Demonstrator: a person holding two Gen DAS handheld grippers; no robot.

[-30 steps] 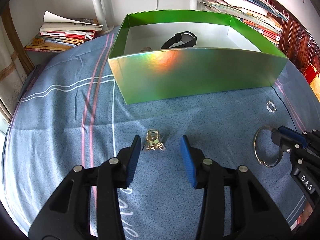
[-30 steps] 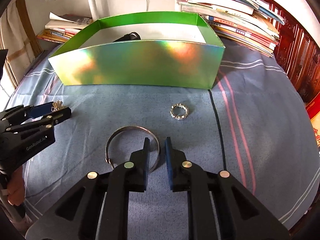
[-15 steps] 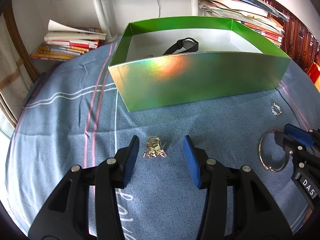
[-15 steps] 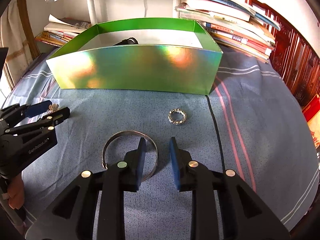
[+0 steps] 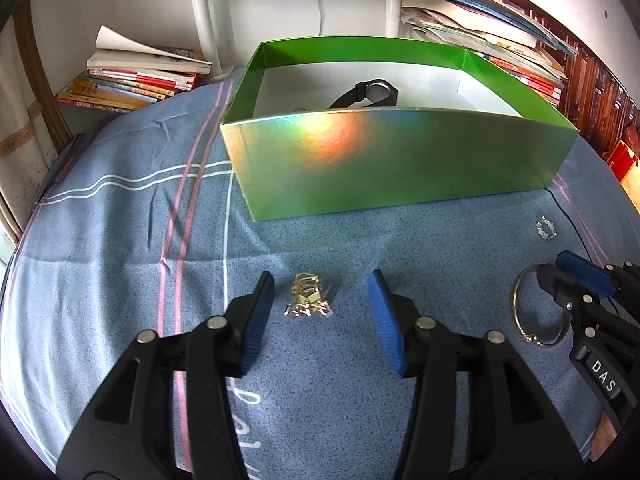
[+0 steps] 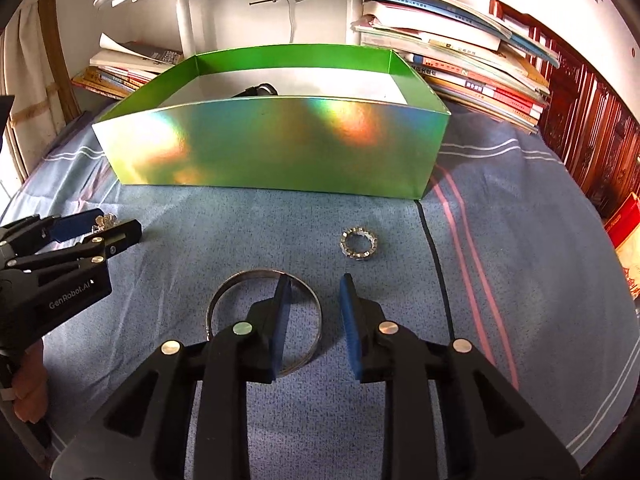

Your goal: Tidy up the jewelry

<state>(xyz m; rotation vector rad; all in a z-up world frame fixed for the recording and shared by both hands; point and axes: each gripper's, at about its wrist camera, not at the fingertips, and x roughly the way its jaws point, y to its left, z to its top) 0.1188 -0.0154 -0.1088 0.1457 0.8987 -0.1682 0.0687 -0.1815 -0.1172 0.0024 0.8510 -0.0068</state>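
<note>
A shiny green box [image 5: 392, 168] stands on the blue cloth, with a black watch [image 5: 370, 94] inside. My left gripper [image 5: 320, 304] is open, and a small gold jewelry piece [image 5: 307, 300] lies on the cloth between its fingers. My right gripper [image 6: 314, 304] is open over the right side of a silver bangle [image 6: 224, 292]; its left finger stands inside the ring. The bangle also shows in the left wrist view [image 5: 520, 312]. A small silver beaded ring [image 6: 359, 245] lies just ahead of the right gripper.
Stacks of books [image 6: 472, 64] lie behind the box on the right and more books [image 5: 132, 80] on the left. A white lamp post [image 5: 204, 28] stands behind the box. A black cord [image 5: 568, 220] runs across the cloth.
My right gripper has opened wider over the bangle. Both grippers have drawn back and up a little; the gold piece stays between the left fingers.
</note>
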